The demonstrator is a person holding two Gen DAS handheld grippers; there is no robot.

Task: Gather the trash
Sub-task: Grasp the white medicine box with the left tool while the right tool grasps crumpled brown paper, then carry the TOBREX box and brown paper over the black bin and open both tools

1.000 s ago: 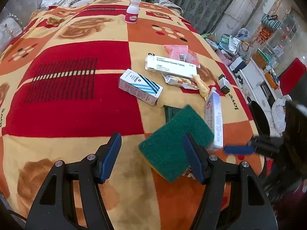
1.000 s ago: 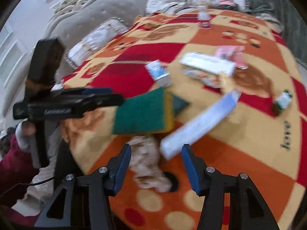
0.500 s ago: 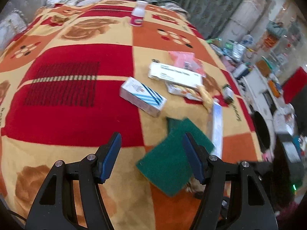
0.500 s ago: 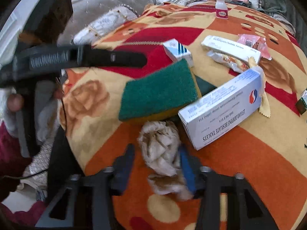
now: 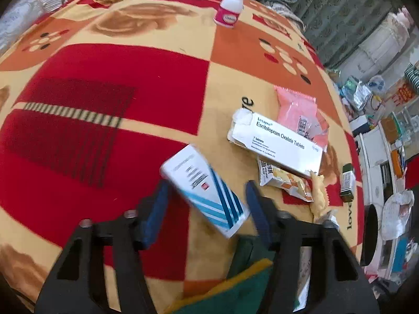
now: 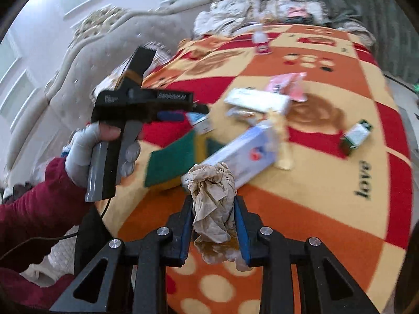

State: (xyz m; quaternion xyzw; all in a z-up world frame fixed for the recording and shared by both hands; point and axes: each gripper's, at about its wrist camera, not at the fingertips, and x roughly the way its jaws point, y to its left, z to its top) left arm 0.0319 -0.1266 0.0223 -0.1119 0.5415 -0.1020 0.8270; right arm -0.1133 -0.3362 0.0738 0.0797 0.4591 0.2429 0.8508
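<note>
Right gripper [image 6: 214,225] clamped on crumpled tissue [image 6: 212,196], lifted just off near edge of bed blanket [image 6: 327,209]. Tissue: light, soft, compressible; grip across wad's middle looks secure.

Left gripper [image 5: 207,209] closing; striped medicine box [image 5: 207,191] between jaws, pads not yet pressing. Box: light, thin card, likely crushes if squeezed hard; take across narrow sides.

Toward right edge: long white tablet box [image 5: 275,144], end flap torn open, contents unseen; pink wrapper [image 5: 298,110] behind it.

Far end: small bottle [image 5: 230,10], upright, capped.

No trash bin identifiable.
</note>
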